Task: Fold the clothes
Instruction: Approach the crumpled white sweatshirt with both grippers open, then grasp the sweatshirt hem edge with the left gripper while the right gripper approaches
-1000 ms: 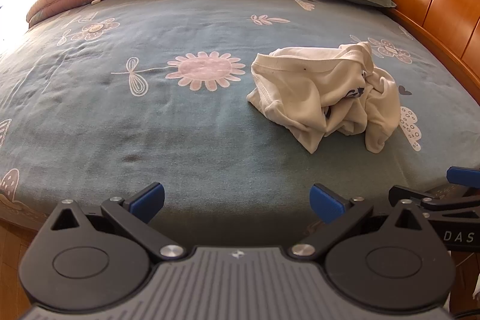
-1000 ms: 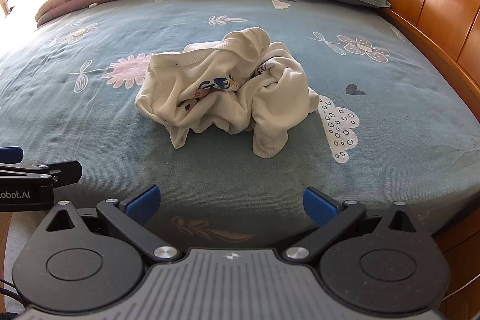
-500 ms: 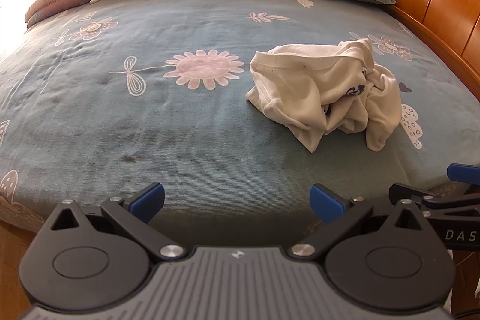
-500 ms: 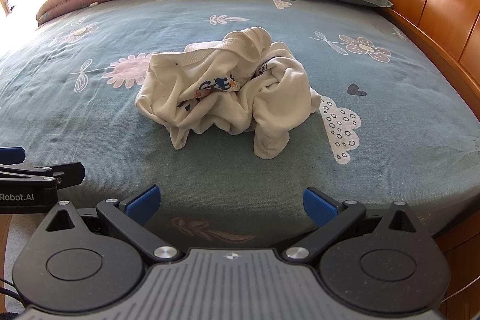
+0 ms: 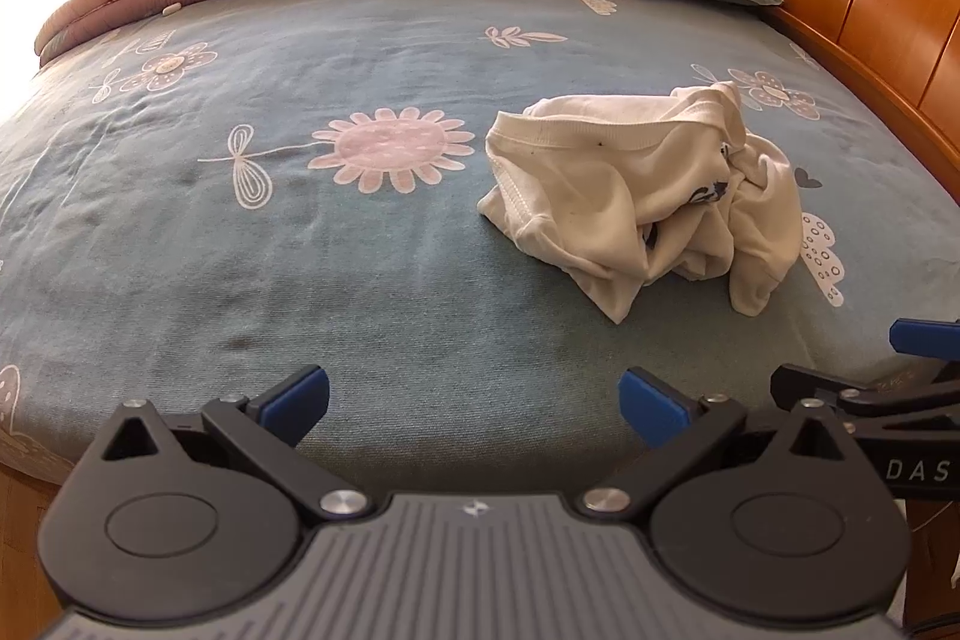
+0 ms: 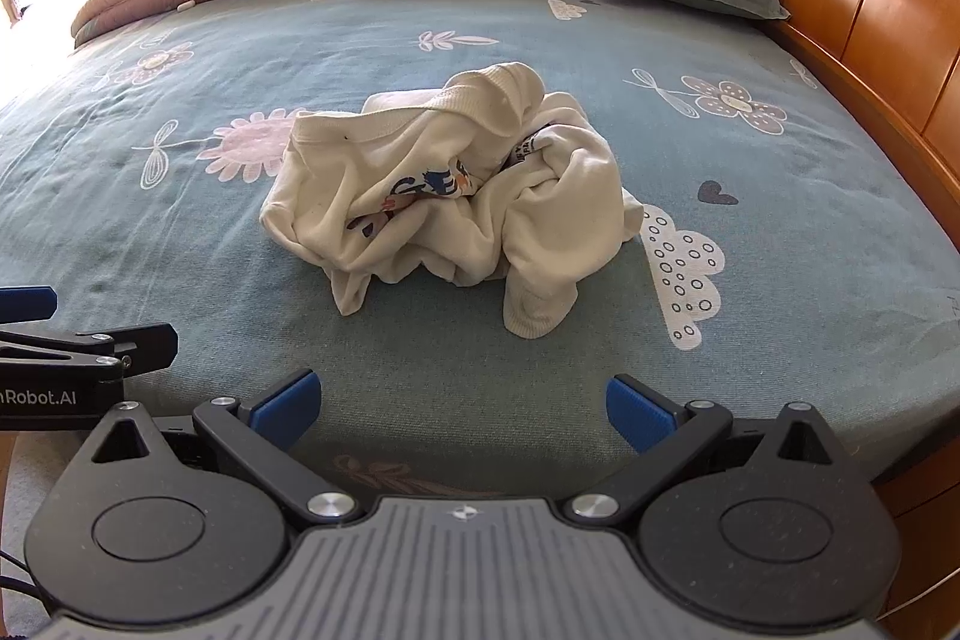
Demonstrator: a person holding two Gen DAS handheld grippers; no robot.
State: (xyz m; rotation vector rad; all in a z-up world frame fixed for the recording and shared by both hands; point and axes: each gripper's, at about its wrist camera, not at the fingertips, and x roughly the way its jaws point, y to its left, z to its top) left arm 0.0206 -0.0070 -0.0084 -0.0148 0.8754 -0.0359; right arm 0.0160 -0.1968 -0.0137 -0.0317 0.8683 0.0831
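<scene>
Both grippers spread wide, empty. The crumpled cream shirt (image 6: 444, 196) lies mid-bed, straight ahead of the right gripper (image 6: 459, 403), off rightward from the left gripper (image 5: 474, 400); right looks nearer, probably.

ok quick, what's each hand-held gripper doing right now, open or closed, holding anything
Left hand-held gripper: open, holding nothing, short of the crumpled white garment.
Right hand-held gripper: open, holding nothing, also short of the garment.
</scene>
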